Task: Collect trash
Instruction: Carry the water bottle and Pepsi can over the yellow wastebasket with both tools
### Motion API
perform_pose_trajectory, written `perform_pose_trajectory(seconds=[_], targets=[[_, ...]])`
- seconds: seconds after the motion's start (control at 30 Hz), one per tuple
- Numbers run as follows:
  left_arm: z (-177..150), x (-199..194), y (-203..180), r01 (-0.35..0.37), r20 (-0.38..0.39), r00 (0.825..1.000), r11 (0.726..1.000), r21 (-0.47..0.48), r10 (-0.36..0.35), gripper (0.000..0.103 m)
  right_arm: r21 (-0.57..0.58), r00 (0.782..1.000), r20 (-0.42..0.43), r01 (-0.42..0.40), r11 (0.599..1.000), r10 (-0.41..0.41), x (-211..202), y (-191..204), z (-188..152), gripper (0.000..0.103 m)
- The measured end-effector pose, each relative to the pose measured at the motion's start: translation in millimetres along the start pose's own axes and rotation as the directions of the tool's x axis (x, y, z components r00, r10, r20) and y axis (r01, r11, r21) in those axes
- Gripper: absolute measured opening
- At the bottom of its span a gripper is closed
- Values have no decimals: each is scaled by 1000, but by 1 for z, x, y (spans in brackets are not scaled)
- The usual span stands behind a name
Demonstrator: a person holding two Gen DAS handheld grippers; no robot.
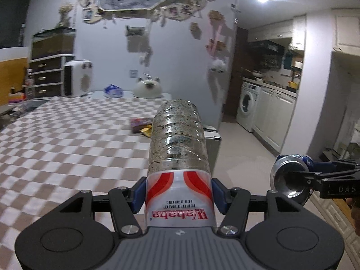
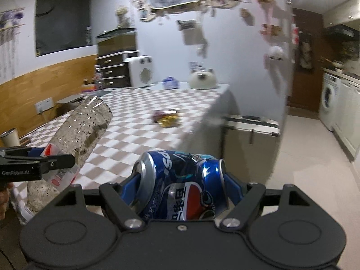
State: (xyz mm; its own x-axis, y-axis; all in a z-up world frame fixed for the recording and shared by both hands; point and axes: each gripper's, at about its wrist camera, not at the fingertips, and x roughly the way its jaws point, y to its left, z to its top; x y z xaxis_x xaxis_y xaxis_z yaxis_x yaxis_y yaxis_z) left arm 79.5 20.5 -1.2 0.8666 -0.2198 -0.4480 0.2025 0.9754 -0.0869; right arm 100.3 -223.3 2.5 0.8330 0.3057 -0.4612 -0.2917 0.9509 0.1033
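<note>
The left gripper [image 1: 178, 193] clamps the water bottle [image 1: 177, 139] and the right gripper [image 2: 180, 184] the crushed can [image 2: 180, 180], while the snack wrappers [image 2: 166, 118] near the table's [image 2: 126, 121] right edge remain uncollected.

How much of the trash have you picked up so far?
Two pieces are picked up. The left gripper is shut on a plastic bottle, and the right gripper is shut on a dented blue can, both lifted off the checkered table. Neither is in a bin yet, and I can't see a bin. A crumpled wrapper still lies on the table.
</note>
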Motion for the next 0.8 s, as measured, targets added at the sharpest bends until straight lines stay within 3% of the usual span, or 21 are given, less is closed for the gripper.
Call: perform_pose_trajectory(seconds=[0.43,0.8], targets=[[-22,76,-86,101,-113,989,994,35,-97,60,132,988,-55,147,980,-141,-7,-88,-51,80],[-70,167,-142,168,-296,942,986,0,-160,60,243,969,-178,211,947,-171,24,-158,-116,80]])
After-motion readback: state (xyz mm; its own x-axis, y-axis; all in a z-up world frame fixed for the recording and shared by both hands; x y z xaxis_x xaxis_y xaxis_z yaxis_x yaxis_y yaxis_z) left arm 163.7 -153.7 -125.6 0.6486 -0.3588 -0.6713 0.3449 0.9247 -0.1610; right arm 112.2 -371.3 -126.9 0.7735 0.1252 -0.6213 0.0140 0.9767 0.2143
